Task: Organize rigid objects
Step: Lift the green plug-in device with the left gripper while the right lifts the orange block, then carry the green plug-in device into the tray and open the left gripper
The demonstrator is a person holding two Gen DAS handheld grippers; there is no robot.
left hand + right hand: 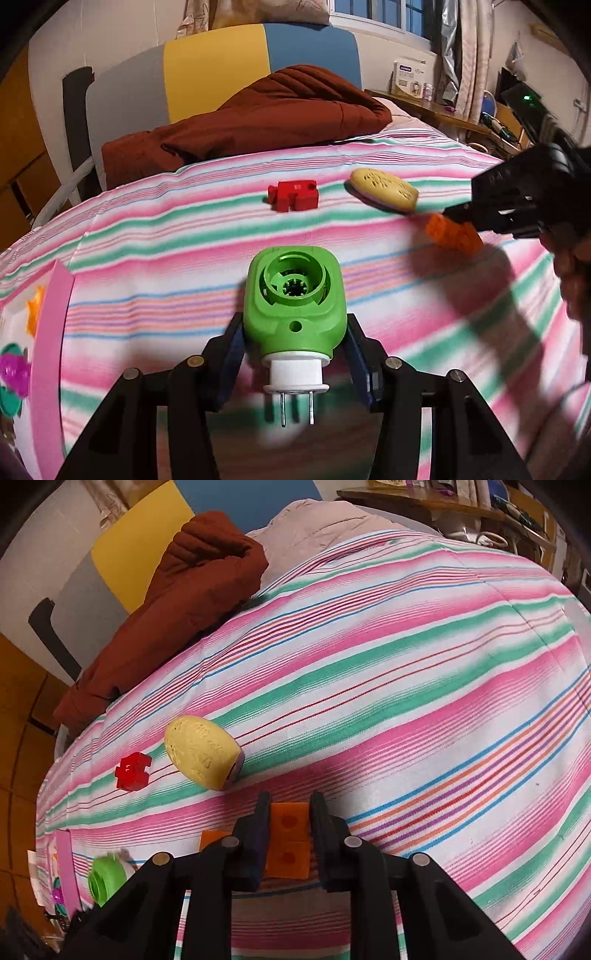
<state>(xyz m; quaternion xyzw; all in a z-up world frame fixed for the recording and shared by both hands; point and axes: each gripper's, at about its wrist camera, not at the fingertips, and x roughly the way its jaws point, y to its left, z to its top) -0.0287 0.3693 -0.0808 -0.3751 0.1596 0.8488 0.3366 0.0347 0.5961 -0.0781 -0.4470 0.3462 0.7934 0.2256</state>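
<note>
Your left gripper [295, 325] has its jaws pinching the green plug-in device [295, 306] by its sides, over the striped bedsheet [369, 295]. Your right gripper [288, 834] clamps the orange block [290, 840]. Keep both pinches square and carry each piece level, clear of the yellow oval piece [201, 757].

Home bedroom, striped bedsheet [258, 236], rumpled brown quilt [258, 114], curtained window [376, 11] (dark outside), cluttered wooden desk [461, 118]
</note>
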